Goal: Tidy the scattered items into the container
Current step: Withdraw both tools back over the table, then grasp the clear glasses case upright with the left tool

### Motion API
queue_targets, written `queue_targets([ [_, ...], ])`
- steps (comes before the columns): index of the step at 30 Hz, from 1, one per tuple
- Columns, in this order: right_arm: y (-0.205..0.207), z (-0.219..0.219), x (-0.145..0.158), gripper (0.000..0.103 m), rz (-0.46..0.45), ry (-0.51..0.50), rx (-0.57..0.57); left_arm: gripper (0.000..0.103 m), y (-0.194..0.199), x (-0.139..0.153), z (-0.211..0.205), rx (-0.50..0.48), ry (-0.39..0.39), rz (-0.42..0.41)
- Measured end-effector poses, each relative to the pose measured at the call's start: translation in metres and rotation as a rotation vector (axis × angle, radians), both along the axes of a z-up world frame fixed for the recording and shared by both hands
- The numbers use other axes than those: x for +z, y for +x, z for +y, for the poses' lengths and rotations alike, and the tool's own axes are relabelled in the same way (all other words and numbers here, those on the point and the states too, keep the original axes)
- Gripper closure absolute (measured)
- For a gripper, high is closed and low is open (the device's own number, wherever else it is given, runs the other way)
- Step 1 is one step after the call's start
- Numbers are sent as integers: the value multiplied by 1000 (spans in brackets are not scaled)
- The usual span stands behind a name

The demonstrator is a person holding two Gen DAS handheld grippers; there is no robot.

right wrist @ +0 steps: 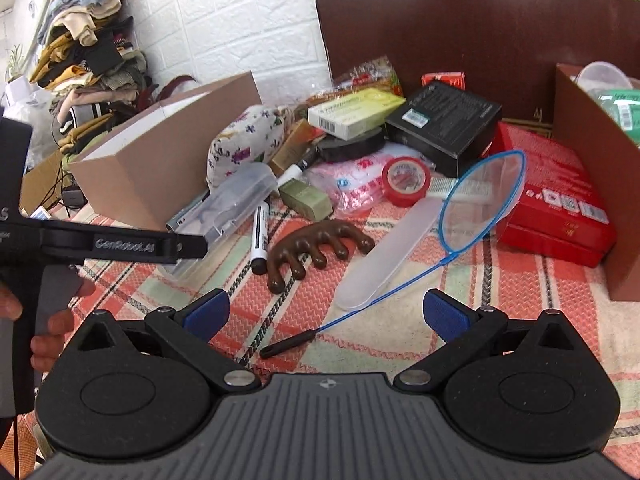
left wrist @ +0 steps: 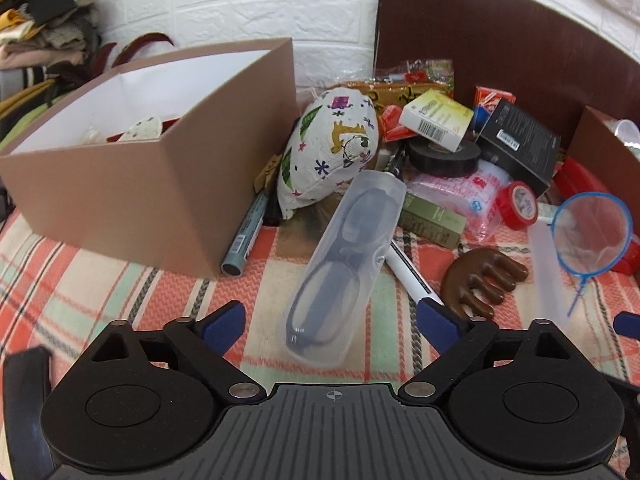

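Clear glasses case (left wrist: 344, 264) near brown box (left wrist: 168, 184) with cloth items inside.

Two brown boxes (right wrist: 160, 160), two tape rolls (right wrist: 406, 180), one wooden massager (right wrist: 316, 248), one glasses case (left wrist: 344, 256).

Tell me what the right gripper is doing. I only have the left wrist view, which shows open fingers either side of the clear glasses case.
Observer: The right gripper is open and holds nothing, above the checked cloth.
Operator: Is anything under it?
Observer: The blue net has a thin handle that runs back between the fingers. Its black tip lies on the cloth, and the fingers aren't touching it.
Operator: What's right of the net? My view cuts off there.
Observer: Flat red boxes, stacked, beside a second brown box.
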State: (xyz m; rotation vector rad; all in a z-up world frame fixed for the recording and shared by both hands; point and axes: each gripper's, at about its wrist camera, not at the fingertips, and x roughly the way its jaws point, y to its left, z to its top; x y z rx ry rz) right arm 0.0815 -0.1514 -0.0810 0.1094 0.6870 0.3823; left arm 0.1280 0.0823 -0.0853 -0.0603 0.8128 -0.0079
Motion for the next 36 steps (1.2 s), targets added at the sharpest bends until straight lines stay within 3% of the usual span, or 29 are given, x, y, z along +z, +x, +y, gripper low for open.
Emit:
queue_targets([
  [8,10,4,-8,1,33,-15,0,26,26,-18,1,-25,1,69],
  [11,10,4,-8,1,42,-8,2,47,25,-19,0,-43,30,59],
  [17,6,3,-4,1,56,25,13,58,9,-16,-1,-78,-22,67],
  [24,-8,-2,7,1,32,41,14,58,-44,-13,-10,-156,-17,84],
  [28,-15,-2,10,1,28,49,20,57,-82,-11,-11,-222,25,92],
  [31,-18,5,11,1,29,50,41,53,-97,-10,-7,-209,51,86],
  [36,-21,28,14,2,21,22,107,52,-108,-7,0,-176,11,76],
])
